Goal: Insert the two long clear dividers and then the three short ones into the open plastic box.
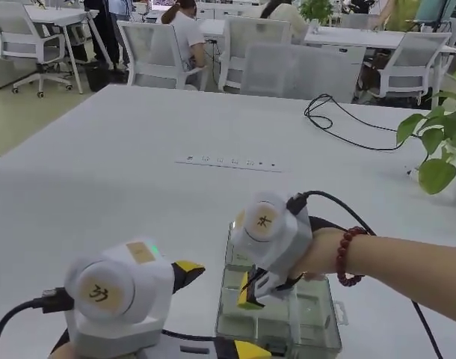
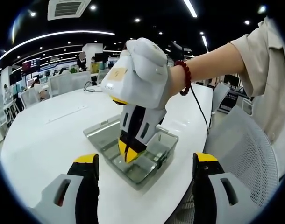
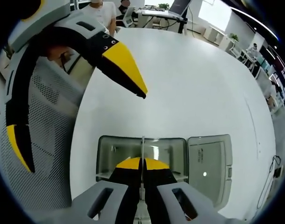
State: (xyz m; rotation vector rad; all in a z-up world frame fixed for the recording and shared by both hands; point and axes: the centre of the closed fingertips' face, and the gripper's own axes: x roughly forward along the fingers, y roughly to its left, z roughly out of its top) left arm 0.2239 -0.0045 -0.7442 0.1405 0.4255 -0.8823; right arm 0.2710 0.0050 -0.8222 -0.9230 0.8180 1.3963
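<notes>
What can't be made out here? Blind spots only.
1. Count of dividers seated in the box: head view, the right gripper covers its middle, the bottom edge cuts its near side, and the clear walls blend.
2. The divider in the right gripper's shut fingers: right gripper view, edge-on, a thin line; long or short, cannot tell.
3. The left gripper, open: head view, the bottom edge cuts off its body.

Your right gripper (image 1: 249, 299) hides the middle of the plastic box (image 1: 321, 336); the clear divider (image 3: 142, 145) in its jaws is barely discernible.
</notes>
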